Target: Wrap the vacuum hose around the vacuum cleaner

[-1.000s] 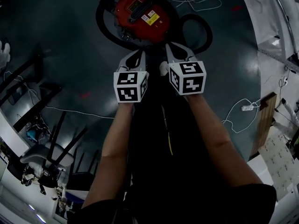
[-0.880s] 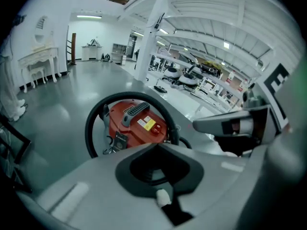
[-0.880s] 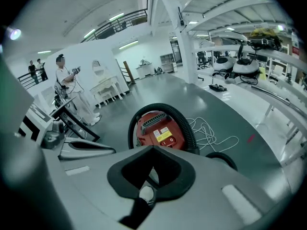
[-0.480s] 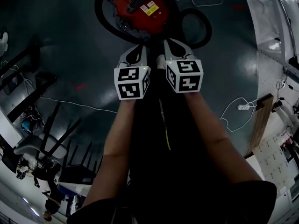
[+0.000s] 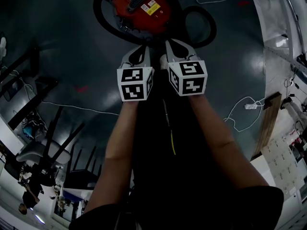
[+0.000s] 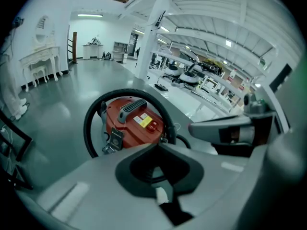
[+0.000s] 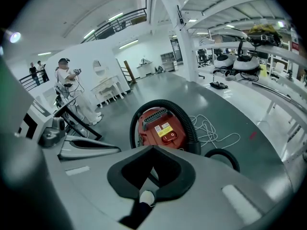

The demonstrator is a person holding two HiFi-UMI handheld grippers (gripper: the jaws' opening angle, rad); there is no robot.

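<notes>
Head view: I hold both grippers side by side on the near side of the red drum-shaped vacuum cleaner (image 5: 141, 6), which stands on the glossy dark grey floor (image 5: 67, 47).
Left gripper (image 5: 142, 49): my jaws are pressed together with nothing between them, and they point down toward the vacuum cleaner.
Right gripper (image 5: 171, 44): my jaws are likewise fully closed and empty, just right of the left gripper and aimed at the same vacuum cleaner.
Black ribbed vacuum hose (image 7: 190, 127): it curls around the vacuum cleaner's body and lies close against it. A further loop rests on the floor to the vacuum cleaner's right.
Contact: neither gripper touches the hose or the vacuum cleaner in the gripper views.
Thin white cable (image 7: 216, 133): it lies in loose coils on the floor beyond the vacuum cleaner, on its right.
</notes>
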